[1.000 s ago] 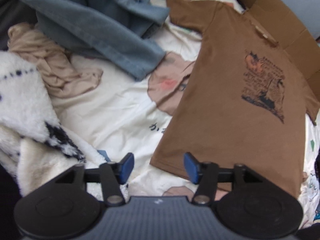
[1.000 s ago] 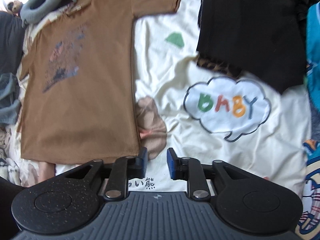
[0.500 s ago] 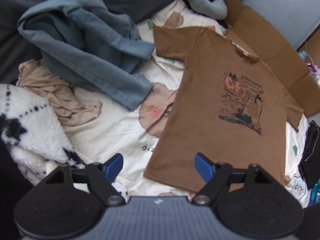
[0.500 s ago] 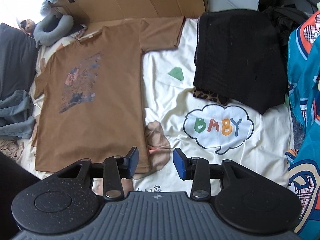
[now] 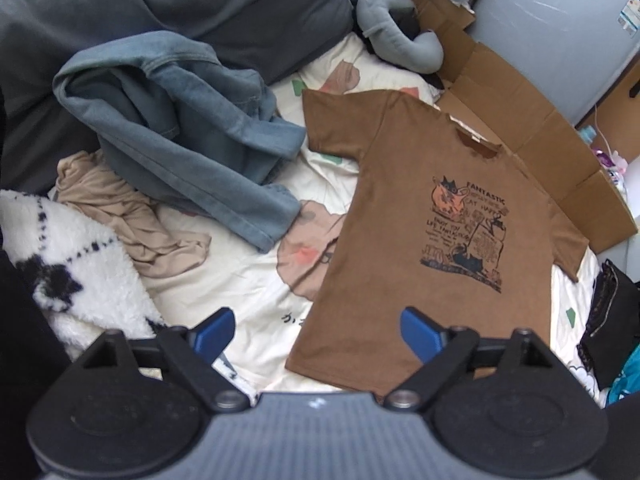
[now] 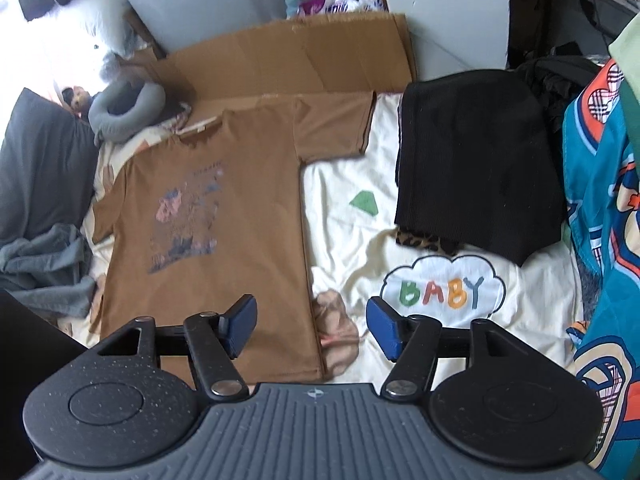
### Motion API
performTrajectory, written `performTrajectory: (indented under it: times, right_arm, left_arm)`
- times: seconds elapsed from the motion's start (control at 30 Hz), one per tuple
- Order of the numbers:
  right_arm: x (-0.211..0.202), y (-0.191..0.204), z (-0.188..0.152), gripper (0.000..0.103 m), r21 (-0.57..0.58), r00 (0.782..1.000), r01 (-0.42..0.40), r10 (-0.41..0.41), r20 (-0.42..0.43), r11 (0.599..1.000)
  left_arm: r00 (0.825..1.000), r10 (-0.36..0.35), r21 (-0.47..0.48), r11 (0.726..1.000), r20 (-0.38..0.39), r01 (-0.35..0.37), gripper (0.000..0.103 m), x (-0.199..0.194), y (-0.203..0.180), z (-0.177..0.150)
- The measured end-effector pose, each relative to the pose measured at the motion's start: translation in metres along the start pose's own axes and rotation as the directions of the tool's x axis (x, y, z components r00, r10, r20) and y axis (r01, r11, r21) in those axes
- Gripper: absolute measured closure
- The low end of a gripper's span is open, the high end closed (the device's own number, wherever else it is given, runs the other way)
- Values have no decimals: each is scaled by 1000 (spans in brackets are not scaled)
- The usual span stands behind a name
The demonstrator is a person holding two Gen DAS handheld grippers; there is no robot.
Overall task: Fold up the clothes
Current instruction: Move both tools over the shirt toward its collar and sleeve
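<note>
Your left claw (image 5: 316, 332) & right claw (image 6: 310, 330) have just been opening, both empty, w/ brown tee (image 5: 432, 220) laid flat on bed (image 6: 348, 232), ready for folding.

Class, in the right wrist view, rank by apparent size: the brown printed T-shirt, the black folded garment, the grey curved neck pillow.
1. Brown printed T-shirt
2. Black folded garment, somewhat smaller
3. Grey curved neck pillow, smallest, though farther away, so true size is unsure

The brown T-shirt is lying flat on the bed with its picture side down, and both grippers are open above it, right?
Not quite: the T-shirt lies picture side up; the left wrist view shows its cat print. It is flat on the bed, and both grippers, left and right, are open above it.
</note>
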State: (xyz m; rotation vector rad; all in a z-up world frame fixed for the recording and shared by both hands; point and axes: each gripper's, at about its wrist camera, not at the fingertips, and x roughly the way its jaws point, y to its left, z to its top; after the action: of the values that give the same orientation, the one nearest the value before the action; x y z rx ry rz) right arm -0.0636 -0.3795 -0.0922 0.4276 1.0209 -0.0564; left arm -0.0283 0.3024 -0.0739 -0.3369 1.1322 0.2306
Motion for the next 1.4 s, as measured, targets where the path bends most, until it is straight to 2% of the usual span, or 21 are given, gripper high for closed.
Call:
performTrajectory:
  times: [0.47, 0.73, 1.03, 1.4]
  right_arm:
    - [-8, 0, 18, 35, 28, 995, -15, 12, 104, 999]
    - [3, 6, 39, 35, 5, 993, -8, 7, 114, 1000]
    - [40, 14, 71, 35, 15, 994, -4, 2, 110, 1000]
    - [113, 28, 105, 35, -24, 999, -16, 17, 36, 1000]
  left_arm:
    - [999, -15, 9, 1000, 29, 15, 11, -5, -11, 30]
    - [998, -18, 16, 1000, 62, 17, 11, -2, -21, 57]
    - [996, -34, 23, 999, 86, 32, 11, 31, -32, 80]
    - [992, -47, 6, 999, 118, 47, 11, 91, -42, 109]
